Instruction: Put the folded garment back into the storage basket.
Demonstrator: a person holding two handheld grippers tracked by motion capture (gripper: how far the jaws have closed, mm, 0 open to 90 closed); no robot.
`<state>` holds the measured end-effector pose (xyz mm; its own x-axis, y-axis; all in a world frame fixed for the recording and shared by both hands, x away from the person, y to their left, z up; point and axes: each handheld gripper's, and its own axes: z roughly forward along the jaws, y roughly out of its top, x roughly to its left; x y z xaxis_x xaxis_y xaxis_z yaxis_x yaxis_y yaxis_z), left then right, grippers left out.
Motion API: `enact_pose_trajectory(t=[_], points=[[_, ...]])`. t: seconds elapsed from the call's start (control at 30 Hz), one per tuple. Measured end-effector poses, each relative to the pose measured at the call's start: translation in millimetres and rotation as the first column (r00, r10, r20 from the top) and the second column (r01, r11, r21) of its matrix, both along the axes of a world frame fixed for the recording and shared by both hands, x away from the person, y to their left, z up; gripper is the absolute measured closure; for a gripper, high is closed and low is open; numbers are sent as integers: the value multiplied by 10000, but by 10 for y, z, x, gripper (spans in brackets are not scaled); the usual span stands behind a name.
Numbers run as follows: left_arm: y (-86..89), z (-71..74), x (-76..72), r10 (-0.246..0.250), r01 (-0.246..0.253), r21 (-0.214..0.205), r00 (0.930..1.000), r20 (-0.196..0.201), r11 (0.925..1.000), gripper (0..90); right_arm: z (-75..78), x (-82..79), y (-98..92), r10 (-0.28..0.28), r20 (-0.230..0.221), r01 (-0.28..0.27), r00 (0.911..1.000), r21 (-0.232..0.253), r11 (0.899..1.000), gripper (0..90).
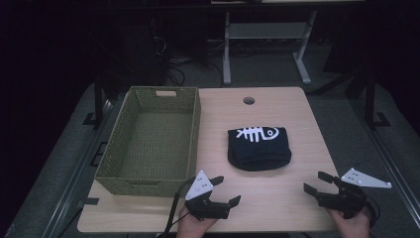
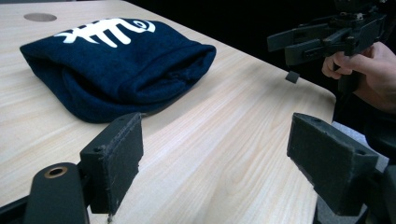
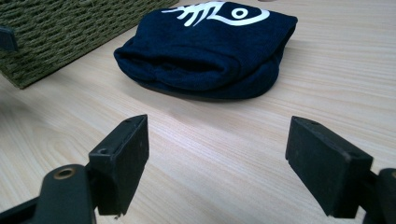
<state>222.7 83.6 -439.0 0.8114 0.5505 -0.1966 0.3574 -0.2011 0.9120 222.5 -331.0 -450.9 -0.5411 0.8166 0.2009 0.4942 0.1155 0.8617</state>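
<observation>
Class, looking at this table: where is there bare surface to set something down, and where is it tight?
Free: the strip of table right of the folded dark garment, the strip beyond it around the round hole, and the front edge between the open left gripper and right gripper. The woven basket is empty. Tightest: the gap between basket and garment.

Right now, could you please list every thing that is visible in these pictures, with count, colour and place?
folded dark blue cloth with a white fishbone print: one, navy, middle of the table, right of the basket
woven green basket: one, olive green, left part of the table
light wooden table: one, pale wood, round hole near its far edge
left gripper: one, black, near edge, jaws open
right gripper: one, black, near right edge, jaws open
hands: two, bottom edge
</observation>
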Motion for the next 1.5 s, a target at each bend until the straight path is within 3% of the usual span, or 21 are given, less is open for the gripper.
enact_pose_trajectory(t=[0.23,0.33,0.5,0.6,0.87,1.5], points=[[-27,-4,57,-16,15,173,10000,46,9999,180,-30,23,11,-82,-69,82,9999,-31,10000,211],[-11,23,104,216,-217,-111,9998,-49,9997,180,-29,52,39,-186,-57,187,9998,140,9997,208],[-55,67,165,500,-500,94,9987,-37,9987,180,14,116,47,-199,-42,200,9998,169,9997,200],[-103,103,261,567,-562,130,9974,-443,9983,185,90,202,67,-19,-132,19,9999,-52,10000,185],[-240,91,469,1201,-1191,160,9887,-893,9928,177,196,390,127,351,-400,-365,9986,-327,9988,192],[-634,286,796,1662,-1619,544,9823,-864,9853,176,367,822,229,699,-941,-752,9931,-540,9957,197]])
